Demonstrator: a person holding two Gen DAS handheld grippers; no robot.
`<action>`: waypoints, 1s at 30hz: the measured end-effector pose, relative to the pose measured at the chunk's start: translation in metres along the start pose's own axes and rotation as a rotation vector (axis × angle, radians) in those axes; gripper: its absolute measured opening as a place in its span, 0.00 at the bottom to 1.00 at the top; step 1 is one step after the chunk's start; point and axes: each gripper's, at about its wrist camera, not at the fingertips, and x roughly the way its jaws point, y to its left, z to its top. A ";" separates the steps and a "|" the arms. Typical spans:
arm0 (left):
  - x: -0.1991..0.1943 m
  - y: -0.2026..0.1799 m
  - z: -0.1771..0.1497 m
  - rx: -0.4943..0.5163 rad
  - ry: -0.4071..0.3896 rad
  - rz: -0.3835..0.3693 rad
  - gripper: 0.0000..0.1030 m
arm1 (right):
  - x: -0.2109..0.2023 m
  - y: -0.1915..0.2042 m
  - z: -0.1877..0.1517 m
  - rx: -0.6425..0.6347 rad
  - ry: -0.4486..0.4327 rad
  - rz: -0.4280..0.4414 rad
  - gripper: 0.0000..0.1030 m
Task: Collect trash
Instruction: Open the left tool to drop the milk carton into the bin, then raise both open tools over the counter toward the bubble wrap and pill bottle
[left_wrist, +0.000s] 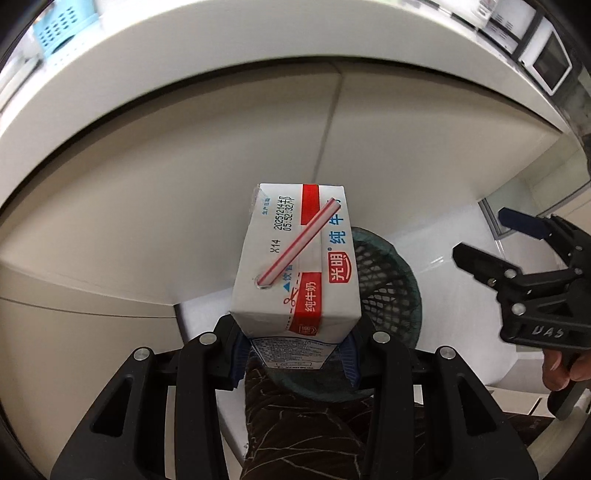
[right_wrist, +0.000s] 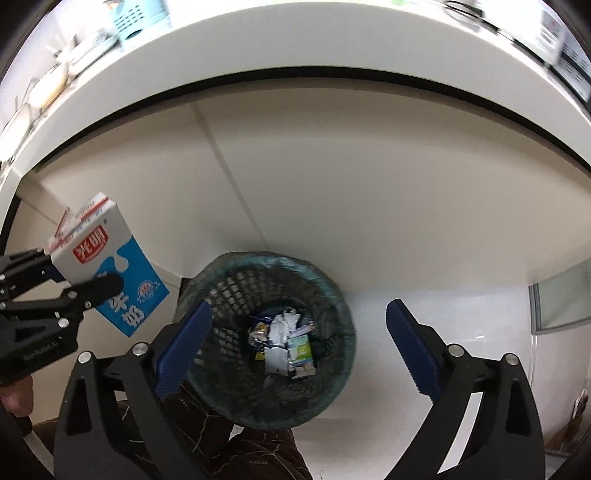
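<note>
Milk carton (left_wrist: 295, 258), straw still in its top, is clamped in the left tool (left_wrist: 295, 354) beside and above the mesh wastebasket (right_wrist: 332, 295), not yet dropped. Wrappers (right_wrist: 284, 343) already lie inside. Right tool (right_wrist: 299, 343) hangs directly over the wastebasket, blue pads apart, empty, tilted steeply downward.

Above me, top of frame: white countertop edge (right_wrist: 295, 48). Upper left: pale blue perforated basket (left_wrist: 59, 31). Centre: beige cabinet doors (right_wrist: 369, 184). Upper right: microwave (left_wrist: 550, 66). Lower frame: white floor (right_wrist: 373, 306).
</note>
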 end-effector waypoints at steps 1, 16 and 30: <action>0.003 -0.004 0.001 0.009 0.004 -0.006 0.38 | -0.002 -0.004 -0.001 0.012 -0.002 -0.008 0.91; 0.023 -0.035 -0.007 0.102 0.052 -0.057 0.39 | -0.007 -0.043 -0.032 0.086 0.036 -0.075 0.92; -0.005 -0.044 -0.008 0.062 -0.051 0.008 0.84 | -0.020 -0.052 -0.024 0.082 -0.001 -0.109 0.92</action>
